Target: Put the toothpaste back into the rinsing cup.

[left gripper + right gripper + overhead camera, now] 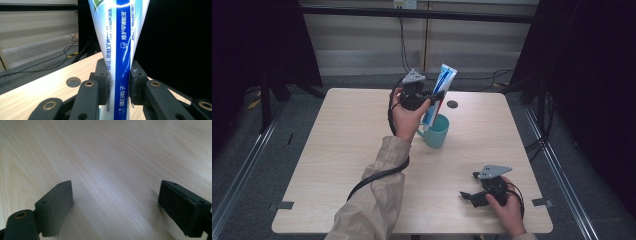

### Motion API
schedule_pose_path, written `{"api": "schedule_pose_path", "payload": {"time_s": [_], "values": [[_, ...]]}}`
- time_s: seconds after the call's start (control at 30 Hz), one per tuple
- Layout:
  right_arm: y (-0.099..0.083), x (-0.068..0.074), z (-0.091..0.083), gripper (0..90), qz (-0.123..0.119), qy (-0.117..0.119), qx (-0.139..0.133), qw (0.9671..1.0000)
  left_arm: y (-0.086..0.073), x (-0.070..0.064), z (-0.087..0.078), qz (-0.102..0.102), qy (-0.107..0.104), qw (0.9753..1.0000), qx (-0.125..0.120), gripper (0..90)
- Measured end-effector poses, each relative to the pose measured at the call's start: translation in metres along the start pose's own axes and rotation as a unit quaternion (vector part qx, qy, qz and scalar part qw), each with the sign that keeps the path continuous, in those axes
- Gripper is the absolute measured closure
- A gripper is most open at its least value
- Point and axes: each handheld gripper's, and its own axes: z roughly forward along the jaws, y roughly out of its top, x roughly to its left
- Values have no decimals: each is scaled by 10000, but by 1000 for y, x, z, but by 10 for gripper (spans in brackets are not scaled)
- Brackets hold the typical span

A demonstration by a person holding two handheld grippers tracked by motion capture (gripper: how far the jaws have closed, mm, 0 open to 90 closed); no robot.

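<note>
left gripper view looks straight along the two black pads [137, 82], which are pressed against either side of a toothpaste tube [119, 50], pinching its flattened body between them. the left gripper [435, 96] is therefore clamped on the tube, with the crimped, wider end fanning out above the pads and the lower part running down below them. in the high view the tube stands nearly upright, leaning a little, its bottom end inside a teal mug [438, 132] that sits just below the pads on the wooden table [337, 150]; whether the tube rests on the mug's floor cannot be told. the tube looks light and soft, a thin laminate skin that dents under pressure and is probably somewhat slick, so a grip across the flat faces in the middle seems sound, while squeezing hard near the cap end could push paste out. beyond the tube, a round hole [73, 81] shows in the tabletop. the right gripper [469, 196] lies well apart, low over bare wood, its jaws spread wide with nothing between them.
</note>
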Motion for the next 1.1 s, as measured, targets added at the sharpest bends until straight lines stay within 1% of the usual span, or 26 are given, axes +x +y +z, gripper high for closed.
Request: {"api": "schedule_pose_path", "payload": {"time_s": [0.13, 0.23, 0.37, 0.47, 0.6, 0.7, 0.73, 0.87, 0.9, 1.0, 1.1], "values": [[0, 0, 0, 120, 4, 1, 1, 10000, 1, 0, 4, -27, -19, 10000, -16, 735], [0, 0, 0, 120, 4, 1, 0, 10000, 1, 0, 7, 8, -14, 10000, -9, 735], [0, 0, 0, 120, 1, 2, 1, 10000, 1, 1, 11, -8, -37, 10000, -5, 734], [0, 0, 0, 120, 7, 2, 4, 10000, 1, 1, 14, 30, -70, 10000, 31, 734], [0, 0, 0, 120, 13, 0, -1, 10000, 1, 2, 18, 24, -94, 9999, 66, 734], [0, 0, 0, 120, 14, 1, 2, 10000, -1, 4, 23, 15, -100, 9999, 76, 734], [0, 0, 0, 121, 14, 2, 0, 10000, -2, 4, 25, -16, -97, 9999, 82, 734], [0, 0, 0, 121, 18, 8, 0, 10000, -3, 4, 32, -7, -109, 9999, 107, 734], [0, 0, 0, 120, 23, 8, 0, 10000, -3, 4, 34, -13, -105, 9999, 108, 734], [0, 0, 0, 121, 18, 7, -2, 10000, -4, 3, 38, 82, -65, 9999, 127, 733], [0, 0, 0, 120, 13, 3, -3, 10000, -8, 4, 42, 81, -29, 9999, 117, 732]]}}
